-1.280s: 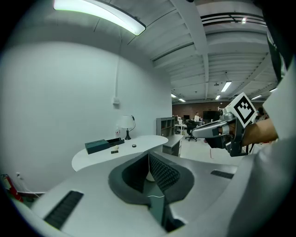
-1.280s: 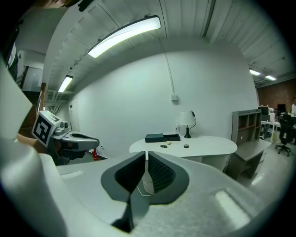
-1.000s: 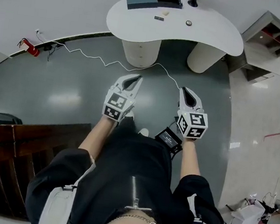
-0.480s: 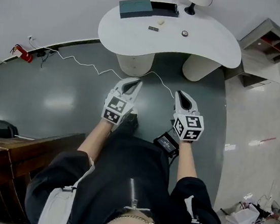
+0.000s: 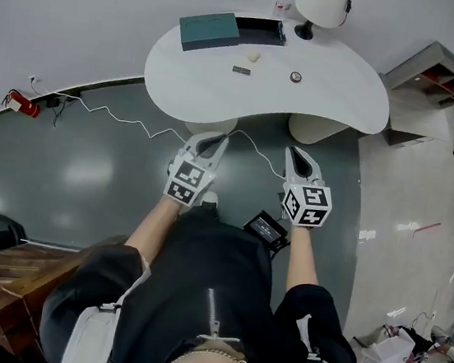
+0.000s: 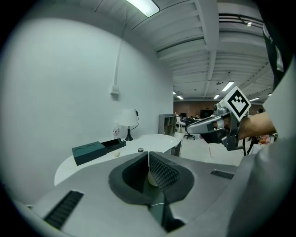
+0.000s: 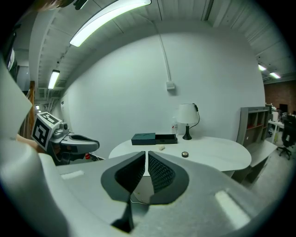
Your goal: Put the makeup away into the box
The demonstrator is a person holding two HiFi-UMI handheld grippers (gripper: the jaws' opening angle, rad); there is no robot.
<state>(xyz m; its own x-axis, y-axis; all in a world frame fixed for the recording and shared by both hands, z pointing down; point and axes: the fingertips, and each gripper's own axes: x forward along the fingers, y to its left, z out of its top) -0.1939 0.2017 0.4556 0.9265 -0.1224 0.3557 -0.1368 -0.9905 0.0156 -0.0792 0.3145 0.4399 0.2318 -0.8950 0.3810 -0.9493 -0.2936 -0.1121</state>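
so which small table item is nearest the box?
The small cream-coloured lump, just beside the dark teal box; the black bar and round compact lie farther off.

A white-shaded table lamp (image 5: 324, 0) stands at the rear edge of the white kidney-shaped bench (image 5: 337, 100). A thin white cable (image 5: 139, 122) lies across the glossy grey floor (image 5: 70, 172).

The dark bit (image 5: 241, 70), the pale lump (image 5: 254, 56) and the round thing (image 5: 295, 77) on the tabletop (image 5: 337, 100) are too small to name.

Left tool (image 5: 214, 139) and right tool (image 5: 297, 155) are held out side by side, tilted slightly down, jaws together.
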